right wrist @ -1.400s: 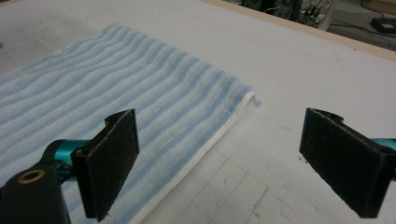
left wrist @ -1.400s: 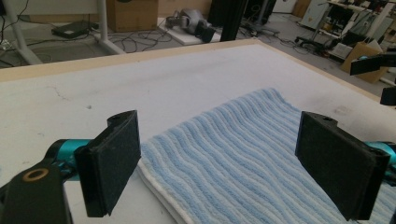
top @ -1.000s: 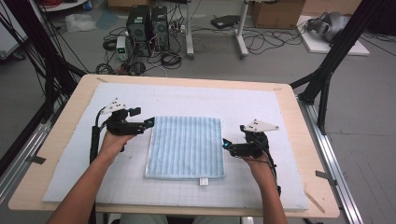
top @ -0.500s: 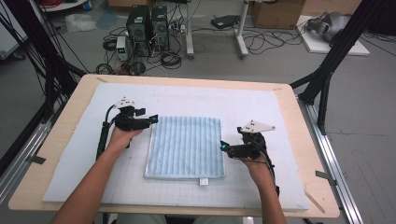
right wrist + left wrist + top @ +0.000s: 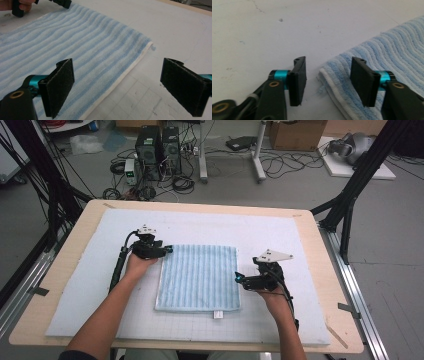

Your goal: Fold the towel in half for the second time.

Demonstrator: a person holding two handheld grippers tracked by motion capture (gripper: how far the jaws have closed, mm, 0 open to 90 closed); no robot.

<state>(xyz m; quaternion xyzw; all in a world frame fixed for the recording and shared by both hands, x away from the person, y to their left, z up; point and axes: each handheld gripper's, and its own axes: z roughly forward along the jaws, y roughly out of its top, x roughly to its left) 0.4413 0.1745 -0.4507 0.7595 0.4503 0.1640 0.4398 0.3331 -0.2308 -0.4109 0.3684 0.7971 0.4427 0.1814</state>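
Left hand-held gripper (image 5: 325,82) closing, straddling towel (image 5: 387,57) corner, unpinched; right hand-held gripper (image 5: 125,87) spread.

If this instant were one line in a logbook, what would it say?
left claw: closing round towel corner, not gripping | right claw: open at towel's edge | towel: flat on mat

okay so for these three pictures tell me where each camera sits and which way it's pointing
High view: above the person's side, looking forward and down on the table; both forearms, left tool, right tool.
Left gripper view: on the left tool, facing the towel corner between its jaws.
Right gripper view: on the right tool, open, astride the towel's edge.
Shared: all three show the striped blue towel.
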